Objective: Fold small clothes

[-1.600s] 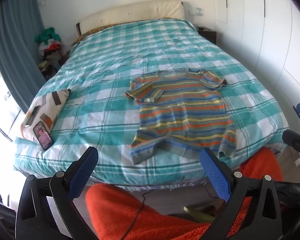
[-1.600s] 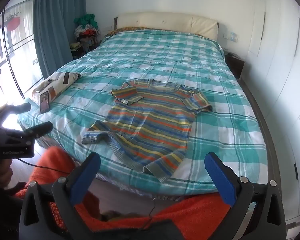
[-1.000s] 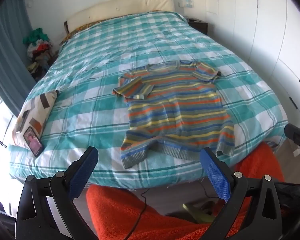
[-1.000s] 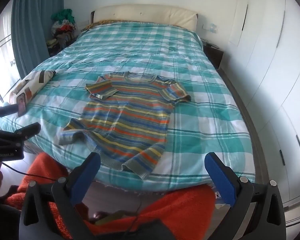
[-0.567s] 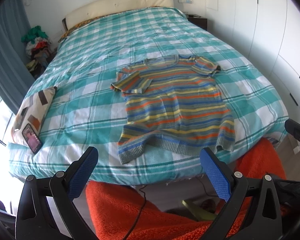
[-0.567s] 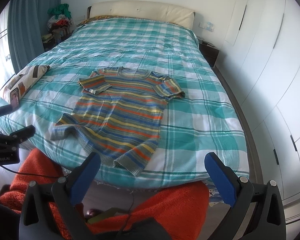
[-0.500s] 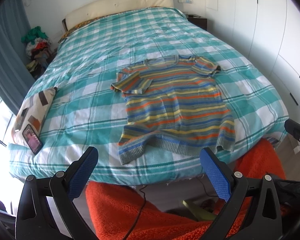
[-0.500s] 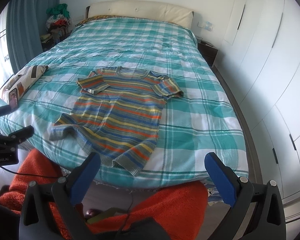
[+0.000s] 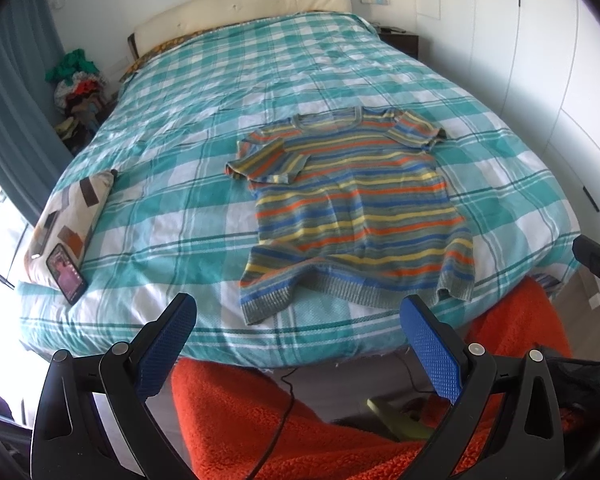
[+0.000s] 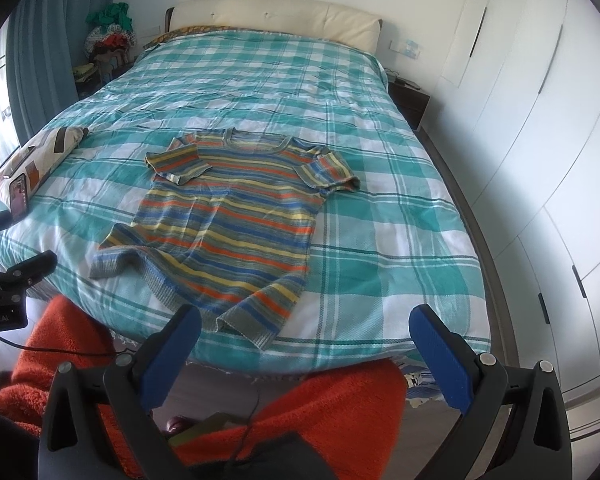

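Both tools hang wide apart and empty short of the foot of the bed: the left tool and the right tool each show blue pads spread well clear of any cloth, over an orange fleece that seems to cover the person's lap, though the fisheye edge makes that hard to confirm. Over the last second and a half the striped shirt has grown in both views and slid toward the middle of each, so the tools have been brought closer to the bed and squared up to the garment; nothing on the bed itself has shifted. That reads as an approach, with folding not yet begun. Nearest the foot of the bed lies the shirt's ribbed hem, rumpled and turned up at its left corner. Beyond it the body lies fairly flat, face up, collar toward the headboard, the left sleeve doubled onto the chest. Off to the shirt's left, near the bed's edge, a patterned pillow carries a phone.
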Demonstrator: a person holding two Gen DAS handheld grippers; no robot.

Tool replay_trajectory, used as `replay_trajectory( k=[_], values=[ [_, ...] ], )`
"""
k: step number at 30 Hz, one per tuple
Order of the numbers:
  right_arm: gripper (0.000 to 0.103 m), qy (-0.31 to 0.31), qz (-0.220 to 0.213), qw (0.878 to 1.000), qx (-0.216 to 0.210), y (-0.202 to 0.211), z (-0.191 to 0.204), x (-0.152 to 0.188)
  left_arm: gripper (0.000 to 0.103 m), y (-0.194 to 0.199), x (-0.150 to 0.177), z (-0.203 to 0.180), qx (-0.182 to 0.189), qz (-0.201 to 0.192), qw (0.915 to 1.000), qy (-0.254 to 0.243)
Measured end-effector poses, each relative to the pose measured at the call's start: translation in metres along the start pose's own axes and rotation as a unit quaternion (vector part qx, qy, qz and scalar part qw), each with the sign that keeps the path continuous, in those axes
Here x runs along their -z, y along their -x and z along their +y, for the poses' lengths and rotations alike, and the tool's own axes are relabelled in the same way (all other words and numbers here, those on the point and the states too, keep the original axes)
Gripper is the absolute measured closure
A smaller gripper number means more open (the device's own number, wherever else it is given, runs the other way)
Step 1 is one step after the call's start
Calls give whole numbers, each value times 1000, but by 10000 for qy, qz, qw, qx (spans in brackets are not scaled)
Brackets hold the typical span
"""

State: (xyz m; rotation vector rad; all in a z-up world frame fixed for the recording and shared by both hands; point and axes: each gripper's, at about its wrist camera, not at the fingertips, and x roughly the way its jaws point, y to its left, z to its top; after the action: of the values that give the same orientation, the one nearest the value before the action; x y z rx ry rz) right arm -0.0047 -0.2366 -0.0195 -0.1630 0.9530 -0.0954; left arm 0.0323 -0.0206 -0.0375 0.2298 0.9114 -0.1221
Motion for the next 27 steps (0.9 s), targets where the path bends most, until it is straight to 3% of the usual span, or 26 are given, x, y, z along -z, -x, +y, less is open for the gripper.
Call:
replay_trajectory(
  k=[21,27],
  values=[
    [0,-20,49,9997,-227,-7,5,16,1,-9,21,7,77,177,9997,155],
    [0,-91,50,9995,-283,-11,2,16,1,-22,22,35,300,265,9977,547]
  ],
)
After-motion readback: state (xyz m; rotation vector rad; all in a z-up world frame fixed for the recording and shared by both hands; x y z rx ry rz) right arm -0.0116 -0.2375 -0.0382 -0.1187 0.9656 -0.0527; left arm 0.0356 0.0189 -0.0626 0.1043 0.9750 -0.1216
